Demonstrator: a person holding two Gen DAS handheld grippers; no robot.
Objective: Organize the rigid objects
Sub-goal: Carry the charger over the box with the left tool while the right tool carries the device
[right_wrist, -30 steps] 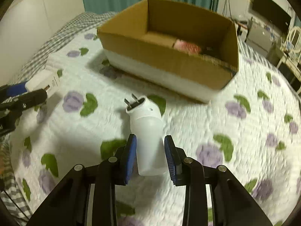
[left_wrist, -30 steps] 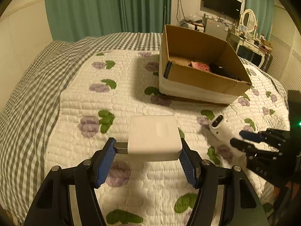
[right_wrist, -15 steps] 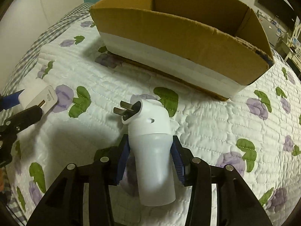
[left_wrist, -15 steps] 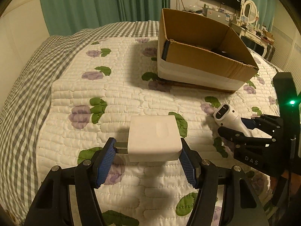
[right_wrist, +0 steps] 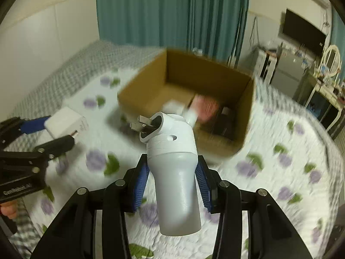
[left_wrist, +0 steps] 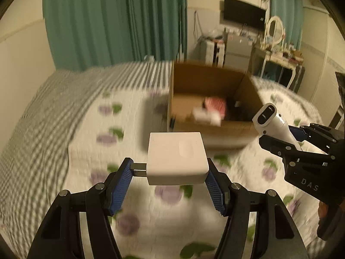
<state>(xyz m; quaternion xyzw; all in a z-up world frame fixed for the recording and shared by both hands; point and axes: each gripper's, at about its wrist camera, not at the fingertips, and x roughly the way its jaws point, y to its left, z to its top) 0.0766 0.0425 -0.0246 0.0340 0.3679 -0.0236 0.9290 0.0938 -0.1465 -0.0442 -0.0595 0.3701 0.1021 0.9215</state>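
Both loads have come up off the quilt since a second ago, and the cardboard box (left_wrist: 212, 105) now sits lower and nearer mid-frame in each view, its open top facing me.

My left gripper (left_wrist: 170, 180) is clamped on the square white charger (left_wrist: 176, 156) at centre frame. One blue ribbed pad bears on its flat right side and the other on its metal prongs, so I judge the grip less secure on that side. Smooth, glossy plastic with rounded corners could slip against the ridged rubber.

My right gripper (right_wrist: 171, 182) is clamped on the white plug-in device (right_wrist: 172, 168), a matte, rounded cylinder with a wider angled head and two flat prongs pointing to the upper left of that frame. I hold it round the narrow body below the head, where the pads get parallel sides.

Corrugated brown walls, one with a white strip along its base, stand stiff on the soft quilted bedspread (right_wrist: 280, 172) with purple flowers. Inside the box I make out something pink and something white, blurred by motion. I judge both loads are bound for the box, which lies ahead of both grippers.
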